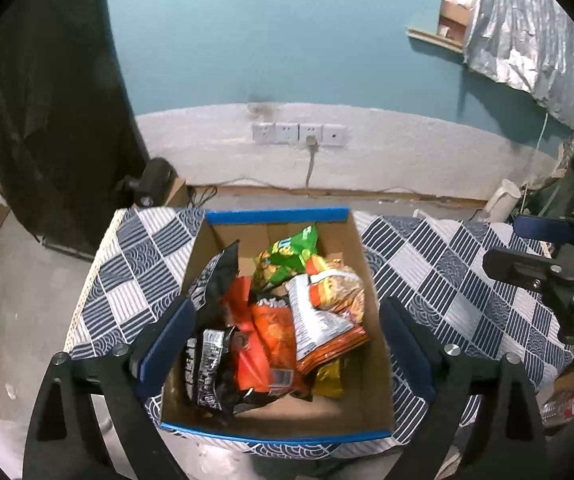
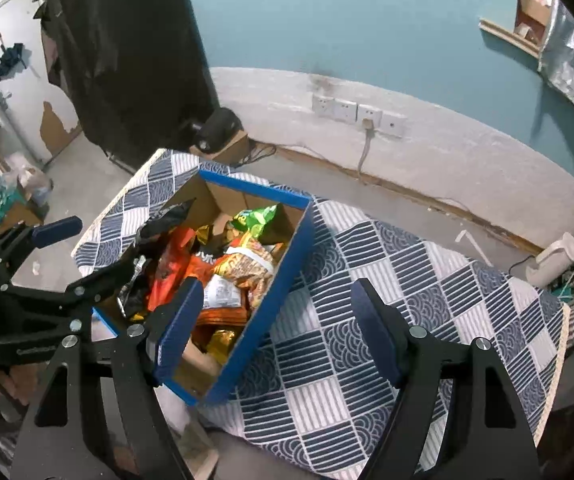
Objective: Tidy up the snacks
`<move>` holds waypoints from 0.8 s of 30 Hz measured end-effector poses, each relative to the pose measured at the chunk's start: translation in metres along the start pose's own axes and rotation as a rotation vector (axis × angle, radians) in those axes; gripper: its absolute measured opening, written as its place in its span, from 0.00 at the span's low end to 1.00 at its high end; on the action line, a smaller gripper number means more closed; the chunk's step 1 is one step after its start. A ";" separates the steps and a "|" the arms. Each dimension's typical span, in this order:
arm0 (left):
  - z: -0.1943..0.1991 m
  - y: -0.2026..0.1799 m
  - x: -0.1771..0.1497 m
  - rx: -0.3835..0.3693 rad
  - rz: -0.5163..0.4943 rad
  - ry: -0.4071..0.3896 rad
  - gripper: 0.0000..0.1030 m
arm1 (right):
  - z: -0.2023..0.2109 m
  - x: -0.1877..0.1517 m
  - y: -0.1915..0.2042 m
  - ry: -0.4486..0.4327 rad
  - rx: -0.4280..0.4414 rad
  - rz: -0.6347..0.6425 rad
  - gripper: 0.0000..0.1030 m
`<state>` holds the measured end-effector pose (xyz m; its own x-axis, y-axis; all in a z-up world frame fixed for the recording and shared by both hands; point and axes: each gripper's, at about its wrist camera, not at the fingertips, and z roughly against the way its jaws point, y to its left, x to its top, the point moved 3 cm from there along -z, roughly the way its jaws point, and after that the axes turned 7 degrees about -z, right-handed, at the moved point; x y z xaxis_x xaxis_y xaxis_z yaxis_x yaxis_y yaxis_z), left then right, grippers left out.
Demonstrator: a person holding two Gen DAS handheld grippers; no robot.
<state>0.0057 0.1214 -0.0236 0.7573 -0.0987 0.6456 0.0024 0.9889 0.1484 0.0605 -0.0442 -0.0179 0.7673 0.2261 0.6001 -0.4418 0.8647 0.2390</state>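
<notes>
Both our tools are spread wide, holding nothing. Left tool [image 1: 287, 344] hangs right over the cardboard box [image 1: 361, 256] of snack bags [image 1: 275, 336]; right tool [image 2: 279, 332] has it off to its left.

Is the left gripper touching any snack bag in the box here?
Apart. The right wrist view shows the left gripper open above the cardboard box, its fingers closing on nothing; the left wrist view shows the snack bags lying untouched between them.

One cardboard box [image 1: 363, 392], about seven snack bags [image 1: 319, 320], four wall sockets [image 1: 299, 133], two hand-held grippers [image 1: 287, 344].
</notes>
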 end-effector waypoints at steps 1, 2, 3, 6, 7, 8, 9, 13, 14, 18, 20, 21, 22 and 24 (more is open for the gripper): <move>0.002 -0.003 0.001 0.007 -0.007 -0.010 0.92 | 0.003 0.000 -0.002 -0.005 0.002 -0.001 0.74; 0.005 -0.006 0.003 0.014 -0.015 -0.018 0.92 | 0.006 -0.001 -0.003 -0.010 0.006 -0.004 0.74; 0.006 -0.008 0.004 0.019 -0.020 -0.026 0.92 | 0.008 -0.001 -0.004 -0.014 0.011 -0.008 0.74; 0.008 -0.013 0.008 0.022 -0.029 -0.037 0.92 | 0.014 -0.002 -0.006 -0.022 0.023 -0.010 0.75; 0.008 -0.014 0.008 0.017 -0.029 -0.037 0.92 | 0.016 -0.002 -0.007 -0.027 0.025 -0.009 0.75; 0.008 -0.015 0.008 0.007 -0.025 -0.034 0.92 | 0.018 -0.003 -0.009 -0.032 0.026 -0.009 0.75; 0.007 -0.017 0.008 -0.011 -0.023 -0.031 0.92 | 0.019 -0.003 -0.009 -0.037 0.027 -0.007 0.75; 0.007 -0.023 0.010 -0.014 -0.036 -0.034 0.92 | 0.021 -0.004 -0.015 -0.045 0.028 -0.015 0.75; 0.007 -0.023 0.011 -0.013 -0.036 -0.034 0.92 | 0.020 -0.003 -0.017 -0.045 0.028 -0.019 0.75; 0.006 -0.025 0.012 -0.017 -0.034 -0.037 0.92 | 0.019 -0.004 -0.022 -0.048 0.021 -0.024 0.75; 0.004 -0.026 0.013 -0.017 -0.037 -0.035 0.92 | 0.018 -0.004 -0.024 -0.044 0.022 -0.026 0.75; 0.003 -0.026 0.012 -0.014 -0.036 -0.032 0.92 | 0.017 -0.004 -0.024 -0.042 0.019 -0.027 0.75; 0.002 -0.026 0.012 -0.015 -0.035 -0.028 0.92 | 0.017 -0.004 -0.024 -0.041 0.019 -0.027 0.75; 0.001 -0.026 0.011 -0.020 -0.033 -0.019 0.92 | 0.017 -0.004 -0.023 -0.039 0.023 -0.024 0.75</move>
<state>0.0134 0.0949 -0.0199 0.7440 -0.1333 0.6548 0.0406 0.9871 0.1548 0.0597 -0.0729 -0.0131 0.7592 0.1873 0.6233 -0.4343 0.8591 0.2708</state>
